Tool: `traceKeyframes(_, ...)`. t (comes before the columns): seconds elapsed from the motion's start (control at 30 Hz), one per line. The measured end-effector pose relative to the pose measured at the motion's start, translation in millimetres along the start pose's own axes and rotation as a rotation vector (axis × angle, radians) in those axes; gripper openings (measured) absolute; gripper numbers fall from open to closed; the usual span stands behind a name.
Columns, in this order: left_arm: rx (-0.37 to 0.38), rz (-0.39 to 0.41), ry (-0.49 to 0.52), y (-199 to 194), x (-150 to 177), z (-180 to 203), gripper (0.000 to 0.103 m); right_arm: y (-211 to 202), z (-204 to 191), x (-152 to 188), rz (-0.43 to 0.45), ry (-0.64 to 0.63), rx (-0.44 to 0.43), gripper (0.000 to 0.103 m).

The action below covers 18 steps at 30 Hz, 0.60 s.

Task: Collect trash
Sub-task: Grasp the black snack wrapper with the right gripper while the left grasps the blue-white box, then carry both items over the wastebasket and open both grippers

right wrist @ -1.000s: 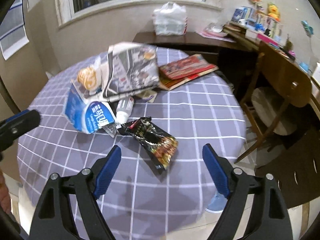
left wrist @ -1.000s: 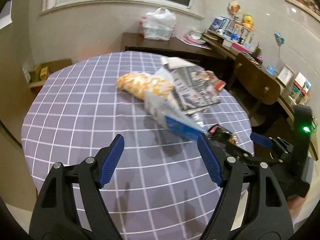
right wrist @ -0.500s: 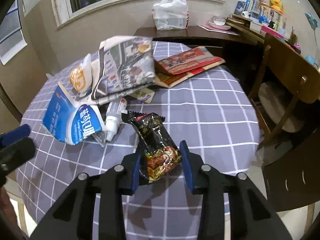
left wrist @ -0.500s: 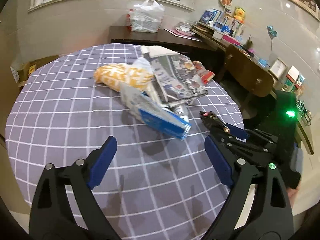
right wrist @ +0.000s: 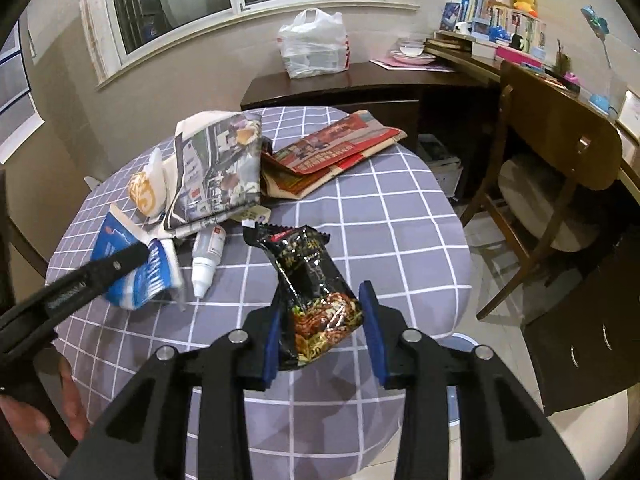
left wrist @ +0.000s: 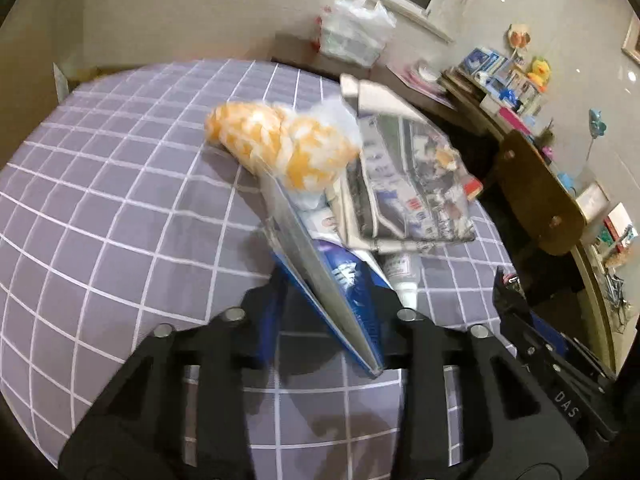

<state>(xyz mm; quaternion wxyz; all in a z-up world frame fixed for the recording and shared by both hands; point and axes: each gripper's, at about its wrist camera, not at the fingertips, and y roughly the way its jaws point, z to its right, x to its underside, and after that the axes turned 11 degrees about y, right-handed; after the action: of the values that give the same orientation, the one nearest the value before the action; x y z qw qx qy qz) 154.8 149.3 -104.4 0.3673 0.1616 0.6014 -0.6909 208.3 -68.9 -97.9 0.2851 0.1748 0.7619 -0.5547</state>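
Note:
My right gripper (right wrist: 320, 332) is shut on a black snack packet (right wrist: 310, 284) and holds it above the checked tablecloth (right wrist: 400, 232). My left gripper (left wrist: 332, 320) is closed around a flattened blue and white carton (left wrist: 340, 280); it also shows in the right wrist view (right wrist: 136, 268), with the left gripper's arm across it. An orange and white bag (left wrist: 280, 144) lies just beyond the carton. A folded newspaper (left wrist: 408, 184) rests over a small white bottle (right wrist: 206, 256).
A red printed paper (right wrist: 336, 152) lies at the table's far side. A wooden chair (right wrist: 560, 184) stands to the right. A dark sideboard (right wrist: 340, 84) behind the table carries a white plastic bag (right wrist: 314, 46). Shelves with small items line the right wall.
My left gripper moved forward and closed around the blue carton. My right gripper, shut on the black packet half a second ago, has lifted it off the table.

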Motion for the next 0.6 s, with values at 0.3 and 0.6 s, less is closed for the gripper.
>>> traceKeyframes(0.3, -0.013, -0.023, 0.088, -20.0, 0.9, -11.3, 0.007, -0.1, -9.3, 1.4, -0.012, -0.006, -0.006, 0.036)
traceKeyframes(0.6, 0.018, 0.008, 0.159, -50.5, 8.9, 6.4, 0.007, -20.1, 4.6, 13.8, 0.018, 0.038, 0.013, 0.036)
